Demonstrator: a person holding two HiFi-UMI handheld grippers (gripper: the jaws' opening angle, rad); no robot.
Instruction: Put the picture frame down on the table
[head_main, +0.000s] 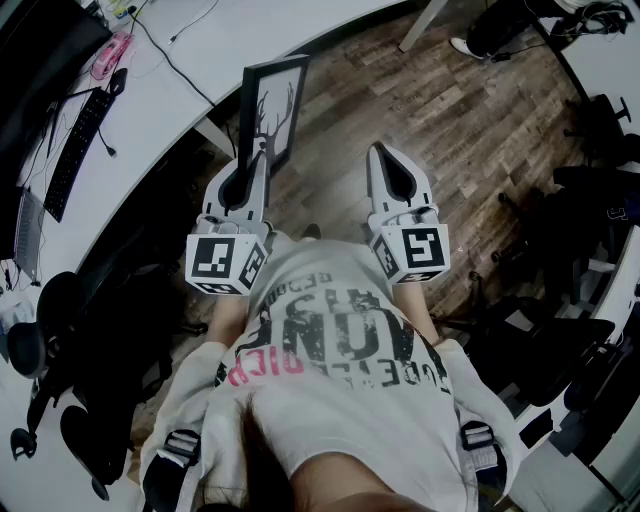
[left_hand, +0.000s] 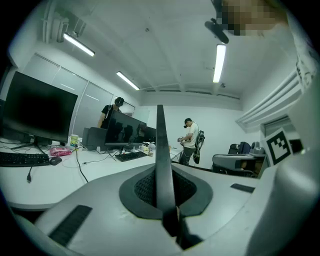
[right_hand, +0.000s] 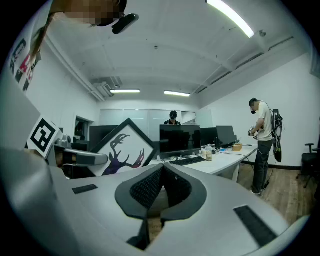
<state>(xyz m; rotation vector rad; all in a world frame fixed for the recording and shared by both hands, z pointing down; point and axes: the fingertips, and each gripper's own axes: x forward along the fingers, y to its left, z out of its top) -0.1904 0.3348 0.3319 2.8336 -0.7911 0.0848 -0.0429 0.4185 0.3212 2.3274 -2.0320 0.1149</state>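
The left gripper (head_main: 259, 152) is clamped tight on the lower part of the frame (head_main: 273, 105), which in its own view stands edge-on between the pads. The frame rises upright past the jaw tips, just off the edge of the table (head_main: 180, 85) and not resting on it, its deer print turned toward the right gripper (head_main: 381, 152). That gripper, farther from the table, has its jaws pressed together on nothing, apart from the frame.

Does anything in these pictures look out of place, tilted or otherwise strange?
The black-framed deer picture rests on no surface: the fingers of the left gripper pinch its edge, holding it over the wooden floor beside the white table, tilted onto one corner like a diamond. Nothing else stands out.
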